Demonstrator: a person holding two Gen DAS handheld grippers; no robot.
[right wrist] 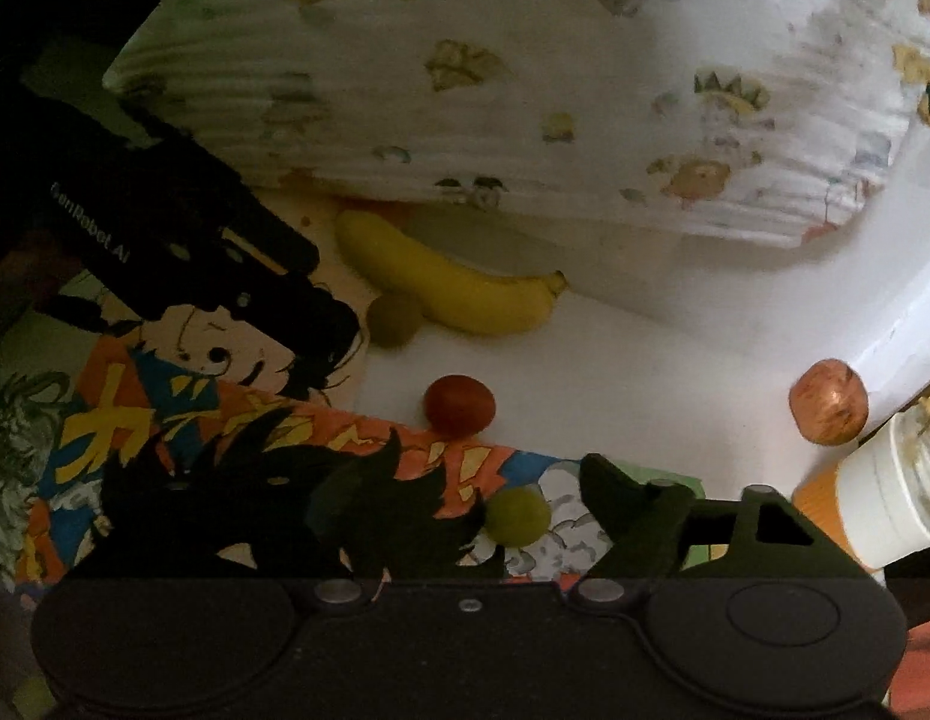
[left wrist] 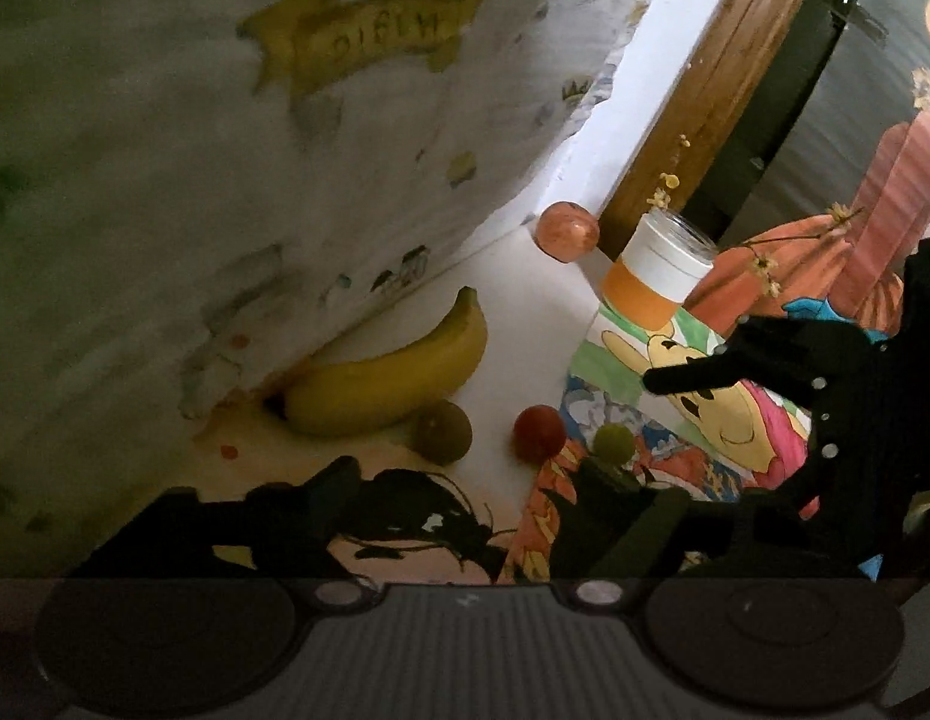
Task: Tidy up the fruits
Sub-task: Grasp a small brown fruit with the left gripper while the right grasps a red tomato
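Observation:
A yellow banana (left wrist: 393, 372) (right wrist: 459, 282) lies on the white surface against a printed cloth. A brown kiwi (left wrist: 442, 431) (right wrist: 394, 319) touches it. A small red fruit (left wrist: 538, 433) (right wrist: 460, 405) lies alone. A small green fruit (left wrist: 614, 443) (right wrist: 516, 517) sits on the cartoon mat. A red apple (left wrist: 568, 231) (right wrist: 828, 401) lies by the far wall. My left gripper (left wrist: 471, 498) is open above the mat edge, short of the fruits. My right gripper (right wrist: 513, 516) is open with the green fruit between its fingers.
A glass jar (left wrist: 657, 267) (right wrist: 879, 504) with an orange and white band holds dried flowers near the apple. A colourful cartoon mat (left wrist: 693, 360) (right wrist: 165, 420) covers the near surface. A printed white cloth (left wrist: 165, 150) (right wrist: 525, 90) bulges behind the banana. A wooden frame (left wrist: 705, 90) stands behind.

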